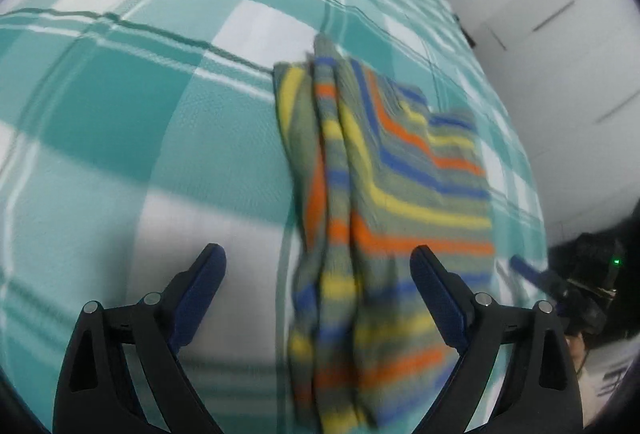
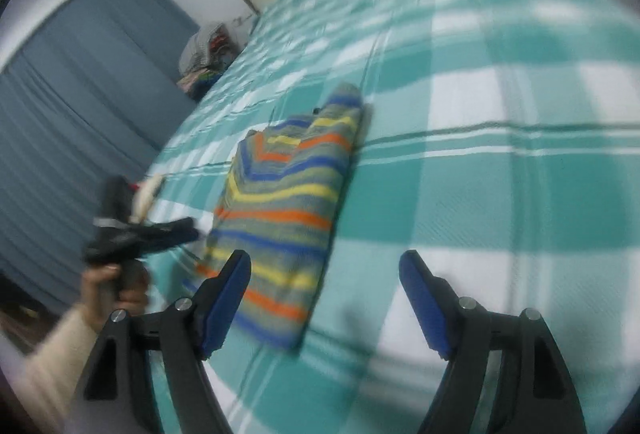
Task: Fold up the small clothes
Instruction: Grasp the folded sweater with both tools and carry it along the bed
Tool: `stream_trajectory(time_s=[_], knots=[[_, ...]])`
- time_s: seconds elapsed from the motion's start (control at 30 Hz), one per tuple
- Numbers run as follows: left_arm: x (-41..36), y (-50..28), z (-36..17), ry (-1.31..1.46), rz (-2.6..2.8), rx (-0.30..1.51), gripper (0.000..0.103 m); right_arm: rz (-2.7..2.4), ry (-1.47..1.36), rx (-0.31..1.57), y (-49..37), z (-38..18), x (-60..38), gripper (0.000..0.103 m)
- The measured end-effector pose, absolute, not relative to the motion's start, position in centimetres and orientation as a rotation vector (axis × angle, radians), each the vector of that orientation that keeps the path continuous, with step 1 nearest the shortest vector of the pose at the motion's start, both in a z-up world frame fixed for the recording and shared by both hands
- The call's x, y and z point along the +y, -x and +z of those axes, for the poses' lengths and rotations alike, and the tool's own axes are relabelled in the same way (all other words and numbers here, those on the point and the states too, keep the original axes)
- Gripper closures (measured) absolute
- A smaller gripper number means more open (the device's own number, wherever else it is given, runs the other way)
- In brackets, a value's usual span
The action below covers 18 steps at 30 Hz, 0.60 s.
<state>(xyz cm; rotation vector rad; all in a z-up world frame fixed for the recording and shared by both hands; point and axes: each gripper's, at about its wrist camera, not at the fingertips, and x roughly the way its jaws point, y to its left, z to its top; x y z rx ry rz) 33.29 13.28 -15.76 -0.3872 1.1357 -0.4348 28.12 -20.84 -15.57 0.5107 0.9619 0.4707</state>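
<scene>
Spread wide, both fingers of the left gripper (image 1: 318,260), nothing pinched between the blue pads (image 1: 200,294). Beyond and partly between those fingers, lying flat on the teal-and-white checked bedspread (image 1: 120,122): the striped garment (image 1: 384,194), grey-green with yellow, orange and blue bands, bunched into lengthwise ridges along its left part and smoother toward the right finger. Nearest edge of the cloth running under the gap and behind the right finger (touching or merely overlapping in view, cannot tell through the blur). Off past the right finger, at the bed's edge, a blurred glimpse of the right gripper (image 1: 532,272).

Released too, the right gripper (image 2: 326,266) in its own view, jaws well apart and empty. Ahead of its left finger, the striped garment (image 2: 280,202), folded into a long shape reaching away across the bedspread (image 2: 500,194), its near corner just beside that left finger's pad; bare checked cloth only ahead of the right finger. Farther left of the left finger, the left gripper (image 2: 176,228) held over the bed's edge in a hand (image 2: 112,290) with a cream sleeve (image 2: 52,362). Beyond that, a blue-grey curtain (image 2: 80,82), and a heap of mixed clothes (image 2: 208,54) near the far end of the bed.
</scene>
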Motion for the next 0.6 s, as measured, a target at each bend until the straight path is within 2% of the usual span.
stream_trajectory(time_s=[0.1,0.2,0.23,0.27,0.33,0.47,0.6], knots=[[11.5,-34.7,-15.8,0.383,-0.527,1.110,0.009,0.549,-0.548,1.044,-32.4,-18.6,-19.6,0.027],[8.7,-35.2,-16.3,0.310,-0.587,1.150,0.011,0.561,-0.577,1.023,-35.8,-19.8,-17.7,0.037],[7.3,-35.1,-16.5,0.224,-0.568,1.156,0.022,0.574,-0.585,1.023,-36.4,-20.0,-16.9,0.042],[6.3,-34.8,-16.4,0.142,-0.539,1.143,0.051,0.595,-0.591,1.040,-37.3,-20.2,-15.6,0.057],[5.8,-34.5,-16.1,0.108,-0.505,1.127,0.082,0.537,-0.475,1.072,-37.8,-20.2,-13.0,0.071],[7.1,-32.9,-13.7,0.182,-0.473,1.067,0.087,0.441,-0.174,0.967,-35.5,-16.5,-9.2,0.078],[6.9,-28.6,-7.8,0.079,-0.465,0.950,0.088,0.488,-0.091,0.851,-32.5,-11.2,-7.1,0.081]])
